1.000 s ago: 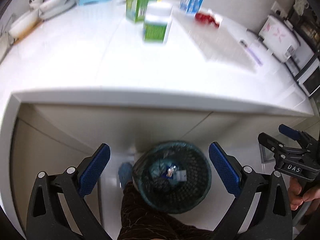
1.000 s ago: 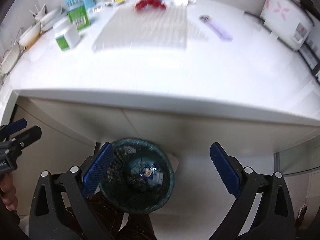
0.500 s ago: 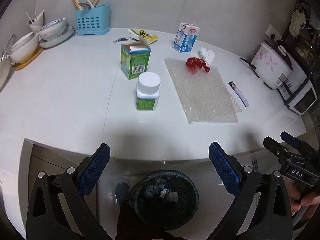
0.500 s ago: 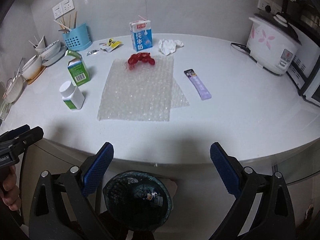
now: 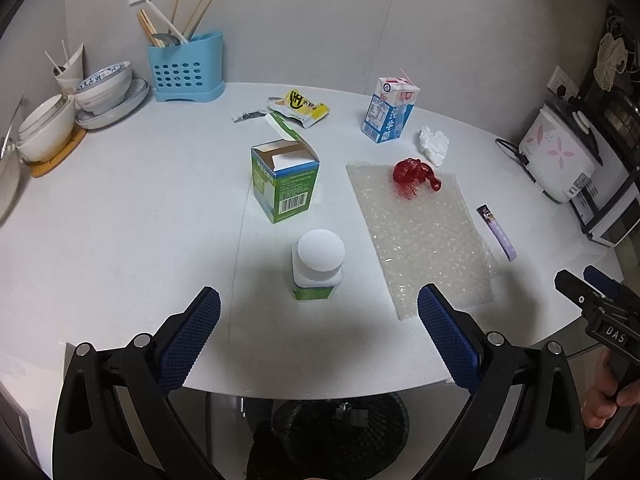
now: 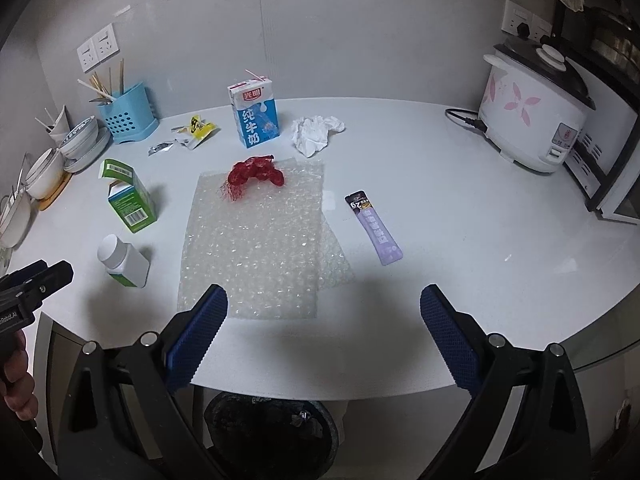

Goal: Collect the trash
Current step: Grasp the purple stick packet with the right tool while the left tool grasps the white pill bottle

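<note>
Although the dark bin under the near edge of the worktop already holds a few scraps, most of the collecting looks left to do, since litter lies spread across the white surface. Both claws hover at the near edge, above the bin, each with its blue pads spread wide and nothing between them: the left claw faces the white-capped bottle, which stands just beyond it and almost centred in its gap, while the right claw faces the near edge of the bubble wrap sheet, whose near-left corner sits just beyond the left pad. Farther back behind the bottle stands an opened green box, and on the far end of the bubble wrap rests a red mesh wad. Right of the sheet, apart from it, lies a purple sachet. Along the far side are a blue milk carton, a crumpled tissue to its right, and a torn yellow wrapper to its left. By this layout the bottle seems the nearest pick for the left claw and the bubble wrap or the sachet for the right, though every one of these pieces is untouched for now.
</note>
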The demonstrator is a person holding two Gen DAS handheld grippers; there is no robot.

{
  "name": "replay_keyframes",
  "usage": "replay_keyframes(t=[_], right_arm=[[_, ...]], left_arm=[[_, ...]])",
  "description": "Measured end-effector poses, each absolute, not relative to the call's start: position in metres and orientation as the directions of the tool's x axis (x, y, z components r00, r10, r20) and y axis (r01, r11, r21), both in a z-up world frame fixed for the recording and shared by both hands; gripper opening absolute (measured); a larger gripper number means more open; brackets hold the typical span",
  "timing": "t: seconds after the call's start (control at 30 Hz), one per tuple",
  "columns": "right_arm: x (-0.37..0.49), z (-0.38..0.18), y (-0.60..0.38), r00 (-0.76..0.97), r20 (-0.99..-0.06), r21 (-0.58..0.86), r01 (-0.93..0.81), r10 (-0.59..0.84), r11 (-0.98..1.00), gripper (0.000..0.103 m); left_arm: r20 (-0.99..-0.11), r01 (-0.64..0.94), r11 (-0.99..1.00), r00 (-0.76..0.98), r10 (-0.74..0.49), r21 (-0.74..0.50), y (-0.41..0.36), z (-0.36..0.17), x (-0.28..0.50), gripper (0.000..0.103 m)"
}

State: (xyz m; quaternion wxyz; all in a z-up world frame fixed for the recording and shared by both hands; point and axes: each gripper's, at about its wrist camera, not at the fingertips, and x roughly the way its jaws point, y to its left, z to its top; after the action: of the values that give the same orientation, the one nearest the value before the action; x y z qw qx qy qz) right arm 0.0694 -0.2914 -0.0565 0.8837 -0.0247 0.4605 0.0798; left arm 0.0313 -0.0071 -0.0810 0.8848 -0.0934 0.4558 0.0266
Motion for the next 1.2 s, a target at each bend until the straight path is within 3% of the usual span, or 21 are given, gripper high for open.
replay_keyframes(t=[0.37,0.77,0.9,1.1,1.2], right_arm=[[0.145,-0.097,-0.313,0.483,-0.873,0.004,-0.119,0.062,0.993,0.093],[0.217,-0.145,-0.327,0.352,-0.934,0.027,-0.078,0.053,0.997,0.068],[0.225,-0.157,-0.323,0.314,-0.947,0.039,-0.084,0.063,0.996,0.058],[0.230,-0.167,-0.314,0.286,-0.957,0.017,-0.077,0.039,0.997,0.037],[0.232,-0.168,-0.308,0.284,-0.958,0.011,-0.064,0.029,0.998,0.021]], left_arm=[[-0.860,-0.106,0.988,0.508,-0.047,-0.117,-0.003,-0.125,0.065,0.097],[-0.880,-0.083,0.992,0.473,-0.047,-0.098,-0.001,-0.143,0.091,0.091],[-0.884,-0.077,0.991,0.464,-0.059,-0.107,-0.001,-0.147,0.094,0.082],[-0.885,-0.047,0.993,0.459,-0.078,-0.111,-0.003,-0.151,0.095,0.045],[-0.883,-0.036,0.993,0.462,-0.082,-0.111,-0.001,-0.150,0.098,0.044]])
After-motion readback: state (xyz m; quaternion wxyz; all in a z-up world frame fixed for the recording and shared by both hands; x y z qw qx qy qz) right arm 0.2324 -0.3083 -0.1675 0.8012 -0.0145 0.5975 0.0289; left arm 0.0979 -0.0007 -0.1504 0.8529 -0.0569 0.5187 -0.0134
